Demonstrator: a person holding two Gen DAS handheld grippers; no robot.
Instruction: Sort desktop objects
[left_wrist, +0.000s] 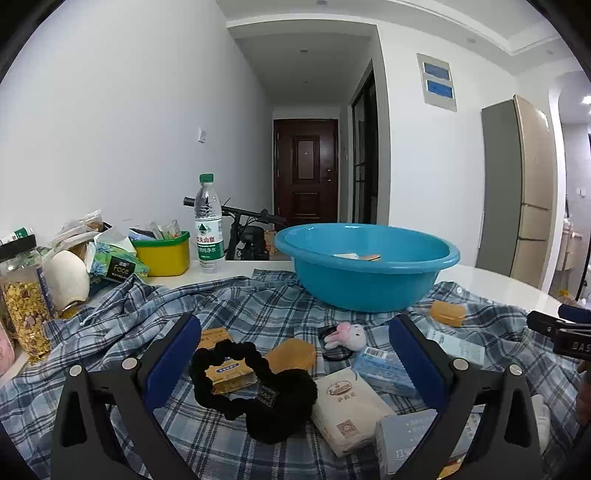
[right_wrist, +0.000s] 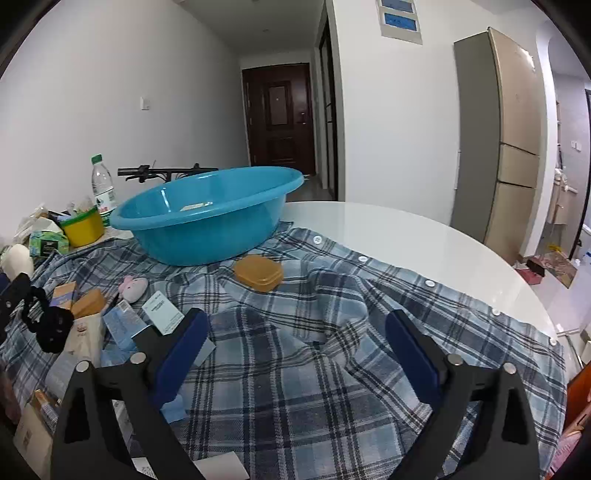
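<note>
Left gripper (left_wrist: 295, 363) spread wide, empty, over scrunchie (left_wrist: 255, 387). Right gripper (right_wrist: 295, 354) spread wide too, over bare cloth (right_wrist: 295, 387). Lower, pinch the fluffy bulge, carry to basin (left_wrist: 369, 273) at twelve o'clock.

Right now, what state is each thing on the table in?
Left gripper: open, empty, fingers either side of the black scrunchie.
Right gripper: open, empty, over bare plaid cloth.
Black scrunchie: lying flat on a small yellow box.
Blue basin: upright, a few flat items inside.
Water bottle: upright, capped.
Amber box: lid shut, beside the basin.
Plush bunny: lying on its side.
Plaid cloth: spread out, rumpled.
</note>
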